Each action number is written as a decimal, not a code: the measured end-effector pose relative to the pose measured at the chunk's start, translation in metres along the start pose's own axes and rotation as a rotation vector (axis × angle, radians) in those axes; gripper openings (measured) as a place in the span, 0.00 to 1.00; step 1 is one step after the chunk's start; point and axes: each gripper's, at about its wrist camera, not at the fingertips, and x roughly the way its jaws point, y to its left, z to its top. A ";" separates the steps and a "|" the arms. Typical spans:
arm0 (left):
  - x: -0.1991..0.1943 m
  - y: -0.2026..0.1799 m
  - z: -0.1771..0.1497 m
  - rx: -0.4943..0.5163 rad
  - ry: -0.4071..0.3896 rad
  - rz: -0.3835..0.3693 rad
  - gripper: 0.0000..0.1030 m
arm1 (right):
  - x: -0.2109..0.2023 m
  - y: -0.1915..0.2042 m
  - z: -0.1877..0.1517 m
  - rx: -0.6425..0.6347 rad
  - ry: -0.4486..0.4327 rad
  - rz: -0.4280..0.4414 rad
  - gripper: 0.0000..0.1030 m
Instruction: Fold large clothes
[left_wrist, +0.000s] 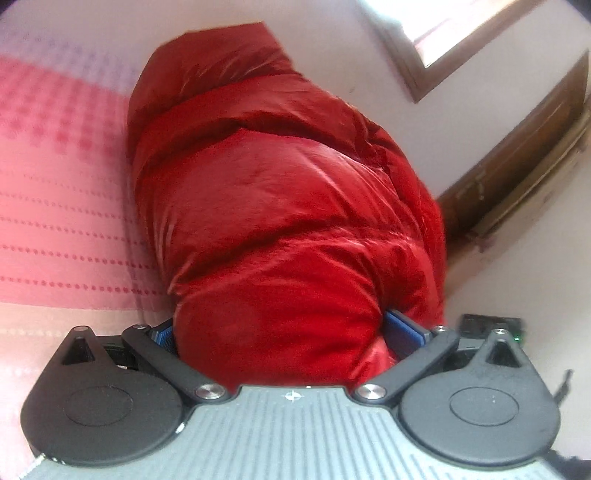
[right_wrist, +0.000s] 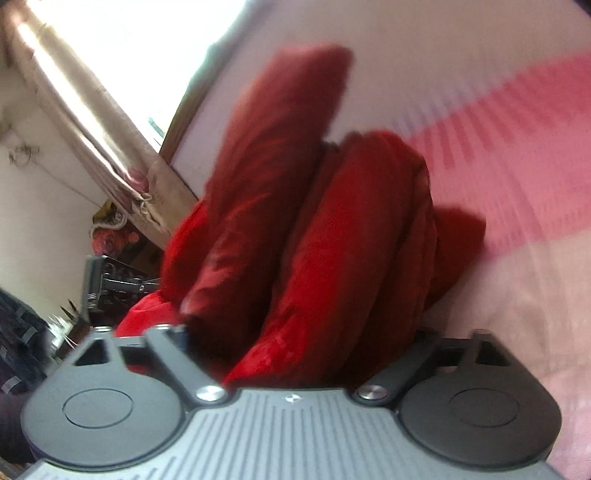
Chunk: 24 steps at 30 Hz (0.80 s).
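A large shiny red padded jacket (left_wrist: 280, 206) is bundled into a thick fold and fills the middle of the left wrist view, above a pink patterned bed cover (left_wrist: 62, 206). My left gripper (left_wrist: 288, 332) is shut on the thick near end of the jacket; its blue pads (left_wrist: 404, 328) press into the cloth from both sides. In the blurred right wrist view the same red jacket (right_wrist: 332, 236) stands in thick folds. My right gripper (right_wrist: 303, 347) is shut on its near edge, fingertips buried in cloth.
The bed cover (right_wrist: 517, 166) spreads to the right in the right wrist view. A wooden bed frame (left_wrist: 517, 155) and a window (left_wrist: 454, 33) lie beyond. A curtain (right_wrist: 92, 122), a white wall and dark equipment (right_wrist: 110, 284) stand at left.
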 end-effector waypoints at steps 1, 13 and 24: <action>0.000 -0.005 -0.003 0.009 -0.009 0.009 0.99 | -0.002 0.007 0.001 -0.032 -0.009 -0.015 0.72; -0.091 -0.028 -0.019 0.077 -0.188 0.140 0.98 | 0.022 0.081 -0.007 -0.231 -0.084 -0.036 0.61; -0.220 -0.002 -0.024 0.039 -0.330 0.326 0.98 | 0.110 0.158 0.005 -0.311 -0.044 0.121 0.61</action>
